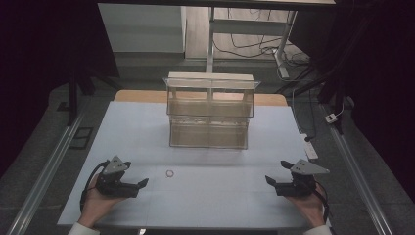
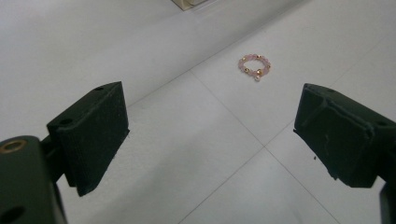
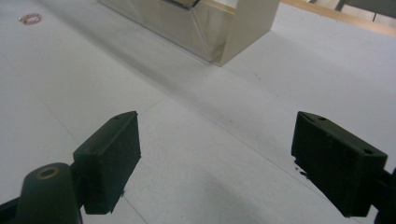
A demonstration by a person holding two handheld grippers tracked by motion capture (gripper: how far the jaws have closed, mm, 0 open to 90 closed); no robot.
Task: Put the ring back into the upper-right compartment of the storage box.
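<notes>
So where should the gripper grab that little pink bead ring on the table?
Probably across the bead ring's band, coming straight down from above with the left gripper, which is closest and open. The ring lies flat on the white table, so the jaws would likely need to straddle one side of the loop, away from the small dangling charm.

Pink bracelet (image 2: 255,66) w/ gold beads, white surface (image 1: 205,196), clear organizer (image 1: 210,111), black hand-held gripper pads (image 2: 91,135)

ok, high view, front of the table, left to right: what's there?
left gripper → bead ring → right gripper, all apart on the white table.
</notes>
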